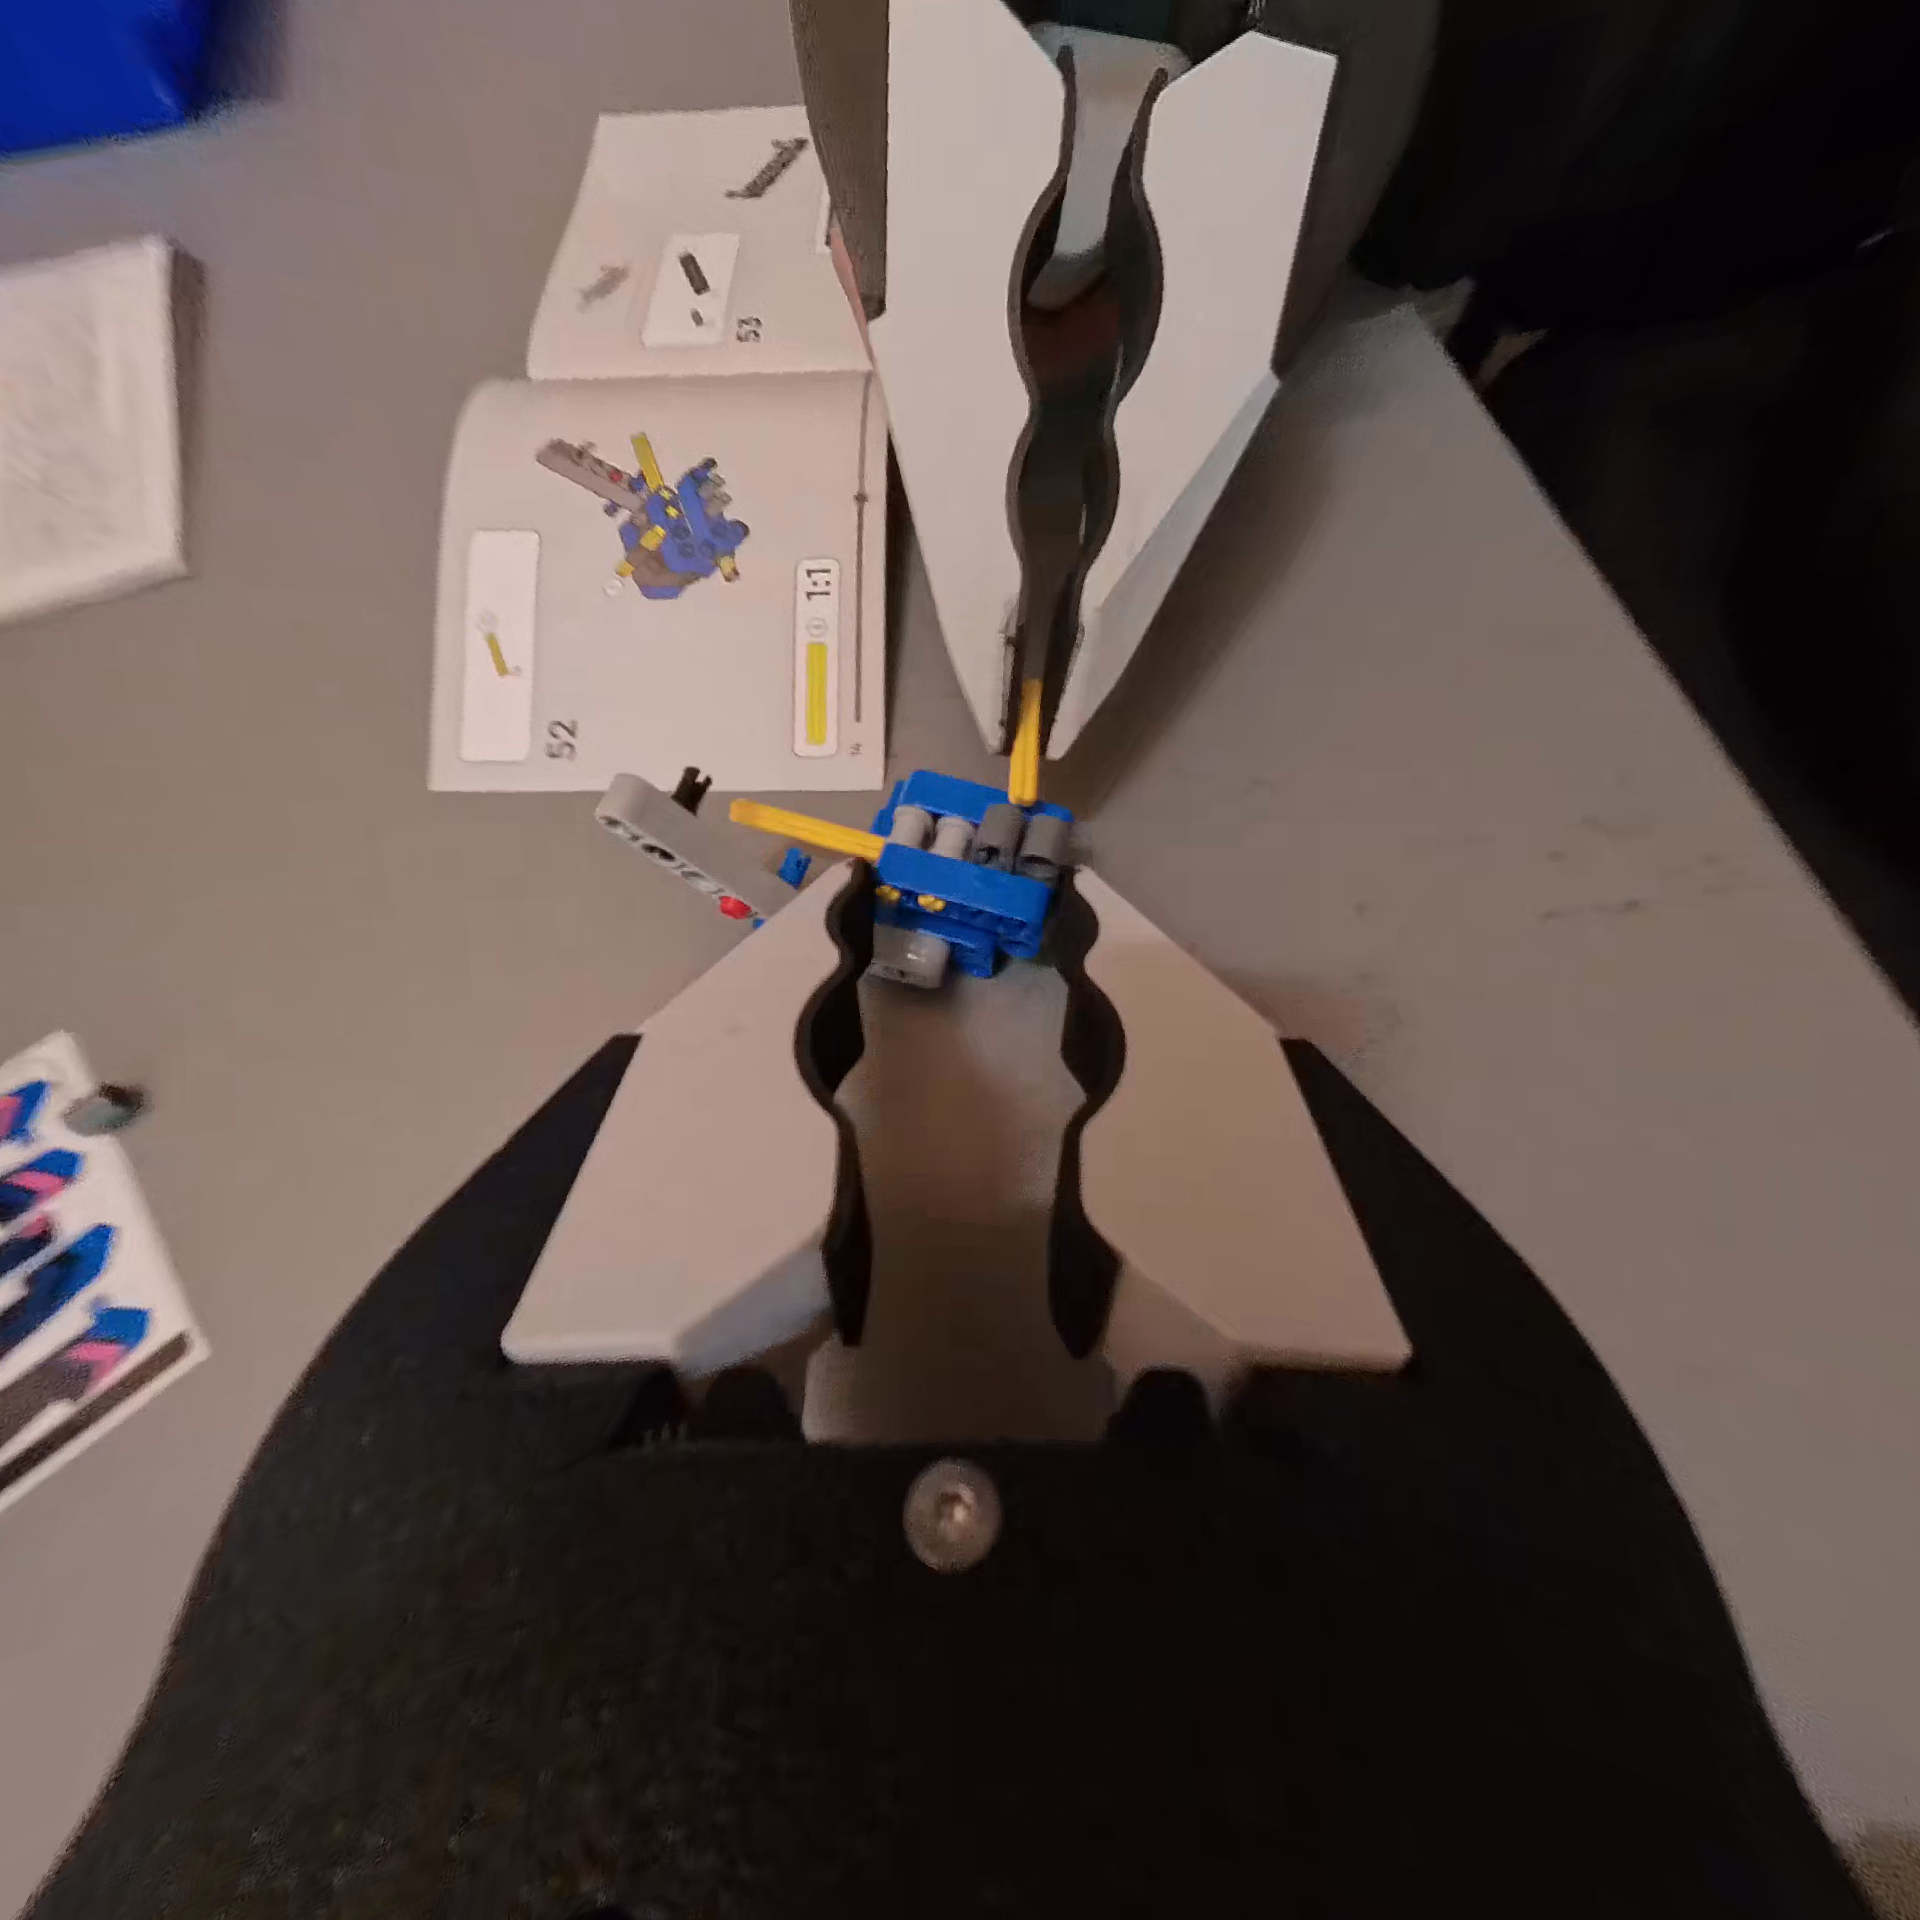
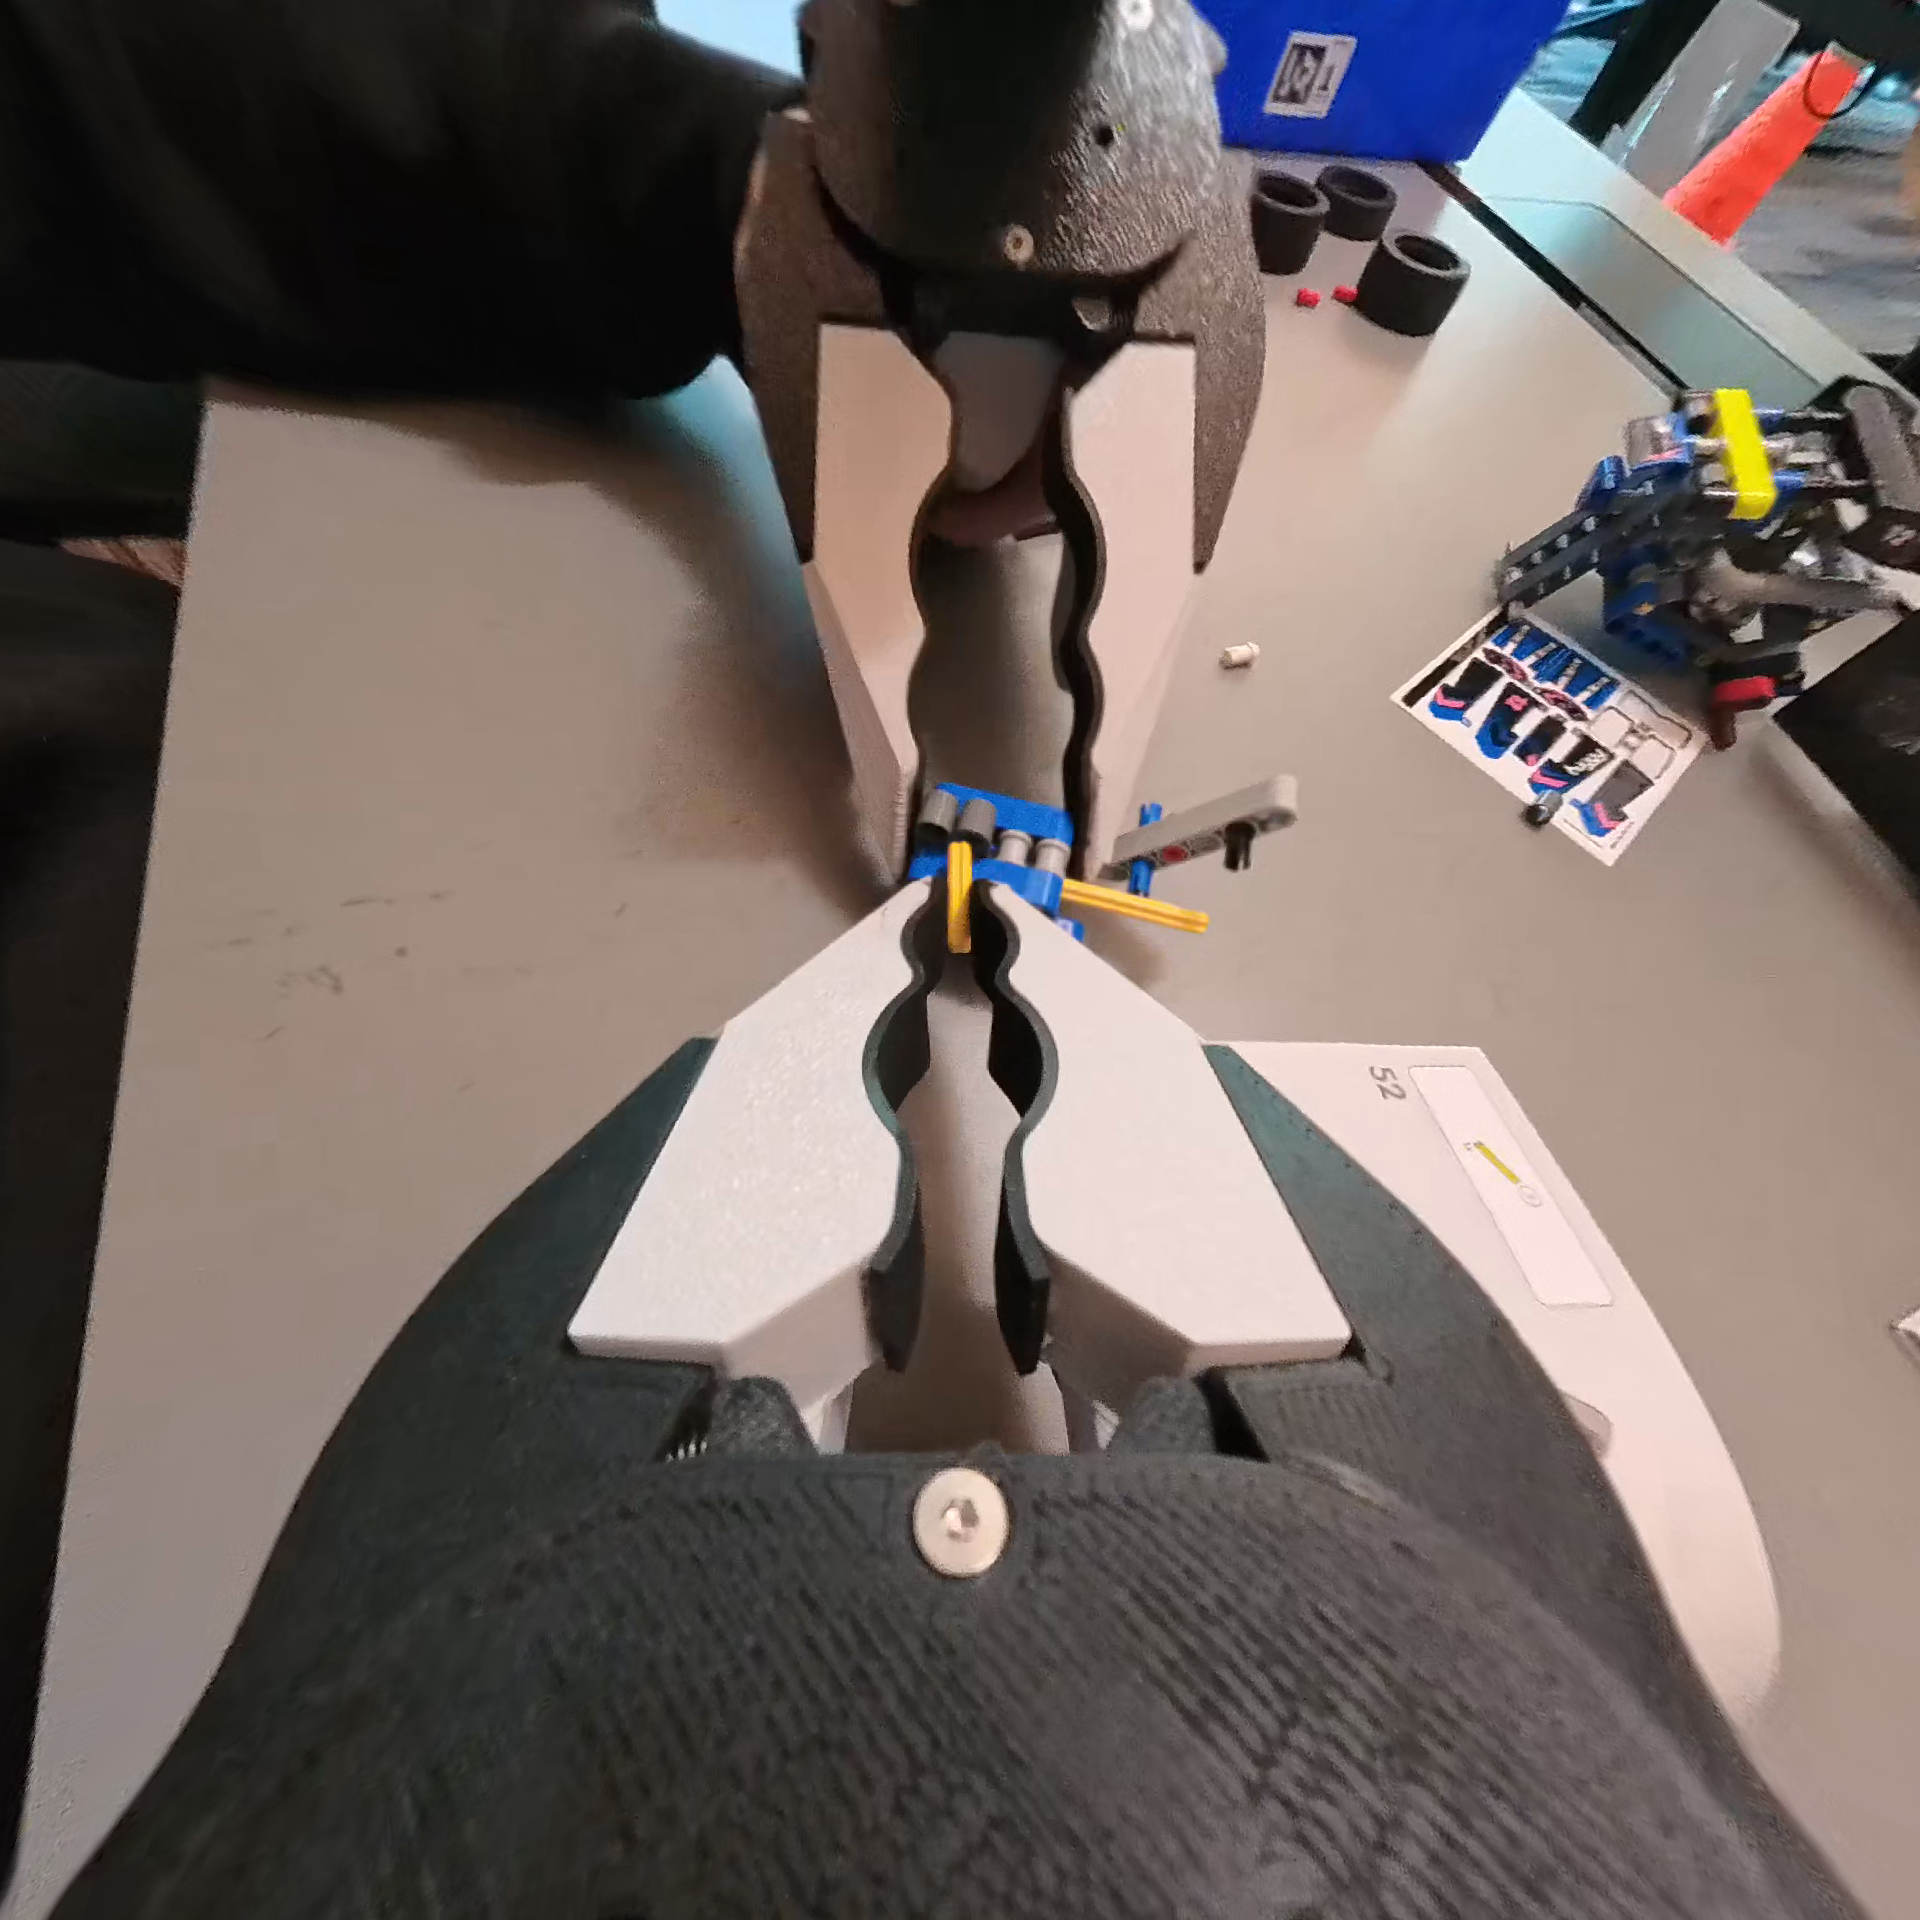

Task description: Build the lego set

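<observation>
My left gripper [image 1: 958, 920] is shut on a small blue lego assembly [image 1: 971, 868] with grey connectors on top, held just above the grey table [image 1: 1455, 831]. A yellow axle [image 1: 800, 826] sticks out of its left side. My right gripper [image 2: 958, 914] comes from the opposite side and is shut on a second yellow axle [image 2: 958, 899]. That axle's far end meets the top of the assembly [image 2: 1003, 836]. In the left wrist view the right gripper [image 1: 1027, 727] shows at the top, pinching this axle [image 1: 1025, 758].
An open instruction booklet [image 1: 665, 582] lies beside the assembly. A grey beam [image 2: 1205, 821] with a red pin rests near it. A sticker sheet [image 2: 1548, 727], a partly built lego model [image 2: 1766, 520], three black tyres [image 2: 1351, 229] and a blue bin [image 2: 1371, 62] are farther off. Less than 4 cm separates the two grippers' tips.
</observation>
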Motion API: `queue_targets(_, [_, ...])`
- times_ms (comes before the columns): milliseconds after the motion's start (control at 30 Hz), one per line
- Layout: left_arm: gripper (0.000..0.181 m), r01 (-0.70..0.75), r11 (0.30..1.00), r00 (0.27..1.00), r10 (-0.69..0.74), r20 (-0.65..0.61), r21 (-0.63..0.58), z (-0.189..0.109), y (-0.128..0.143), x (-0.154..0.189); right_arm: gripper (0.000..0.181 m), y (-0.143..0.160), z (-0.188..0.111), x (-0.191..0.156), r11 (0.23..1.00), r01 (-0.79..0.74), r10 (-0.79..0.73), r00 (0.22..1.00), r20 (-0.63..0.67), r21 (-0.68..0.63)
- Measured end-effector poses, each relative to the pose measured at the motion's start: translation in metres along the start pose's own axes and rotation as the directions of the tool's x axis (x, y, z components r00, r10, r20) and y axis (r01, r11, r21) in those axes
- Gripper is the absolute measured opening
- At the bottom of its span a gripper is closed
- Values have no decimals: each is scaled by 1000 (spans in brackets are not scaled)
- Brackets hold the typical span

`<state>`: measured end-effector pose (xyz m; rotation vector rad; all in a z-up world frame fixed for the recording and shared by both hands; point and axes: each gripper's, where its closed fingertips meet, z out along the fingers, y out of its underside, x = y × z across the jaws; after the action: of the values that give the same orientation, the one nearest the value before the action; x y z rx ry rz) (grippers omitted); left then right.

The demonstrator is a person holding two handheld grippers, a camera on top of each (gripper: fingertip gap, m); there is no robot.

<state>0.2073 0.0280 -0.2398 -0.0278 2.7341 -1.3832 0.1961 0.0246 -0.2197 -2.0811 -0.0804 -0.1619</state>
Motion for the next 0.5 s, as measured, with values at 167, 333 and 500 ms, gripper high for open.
queue_targets(167, [32, -141, 989, 975, 147, 168, -48, 0, -1, -10, 3, 4, 2, 6, 997, 72, -74, 994, -79, -34])
queue_targets(333, [32, -154, 986, 962, 164, 218, -65, 1, -2, -14, 3, 5, 0, 12, 998, 61, -63, 991, -120, -20])
queue_targets(500, [32, -145, 988, 963, 153, 224, -51, 1, -2, -16, 3, 4, 0, 13, 997, 80, -82, 987, -138, -17])
